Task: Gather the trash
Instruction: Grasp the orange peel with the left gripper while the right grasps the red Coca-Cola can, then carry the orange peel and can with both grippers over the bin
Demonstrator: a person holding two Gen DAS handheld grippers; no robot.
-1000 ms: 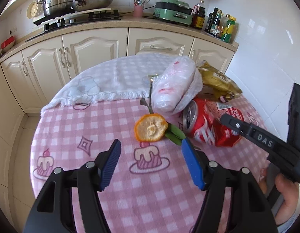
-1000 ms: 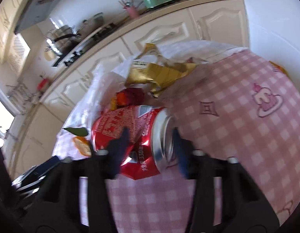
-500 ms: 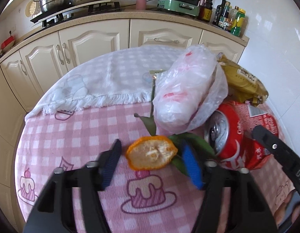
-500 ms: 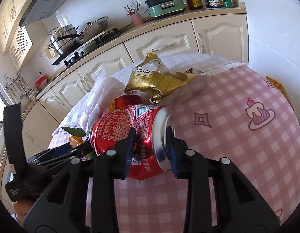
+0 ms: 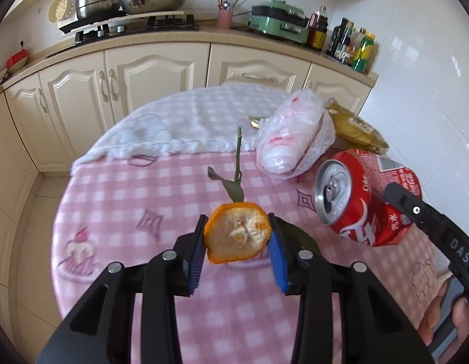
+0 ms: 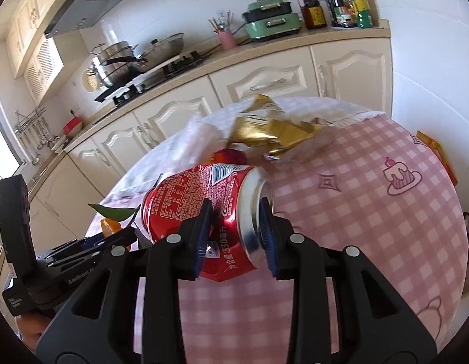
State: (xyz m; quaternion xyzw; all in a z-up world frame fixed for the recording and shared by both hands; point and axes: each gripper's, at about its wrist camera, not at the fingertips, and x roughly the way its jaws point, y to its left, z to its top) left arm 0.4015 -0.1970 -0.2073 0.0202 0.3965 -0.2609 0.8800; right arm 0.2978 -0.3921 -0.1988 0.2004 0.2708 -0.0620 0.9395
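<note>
An orange peel (image 5: 234, 238) with a green leafy stem (image 5: 234, 186) hangs above the pink checked table (image 5: 137, 188). My left gripper (image 5: 237, 224) has it between its blue pads, the jaws still closing and pressing on its sides. A dented red soda can (image 6: 201, 194) lies sideways in my right gripper (image 6: 236, 209), which is shut across its top end. The can (image 5: 352, 200) floats just right of the peel in the left wrist view. A person's hand (image 5: 446, 312) holds the right gripper.
A white plastic bag (image 5: 289, 139) and a gold snack wrapper (image 6: 264, 133) lie at the table's far right. A white towel (image 5: 185, 118) covers the far side. An orange wrapper (image 6: 434, 148) sits off the right edge. Kitchen cabinets (image 5: 155, 69) stand behind.
My left gripper's jaws came in from wide apart around the peel, gripped it and lifted it off the table. The right gripper raised the can slightly.
</note>
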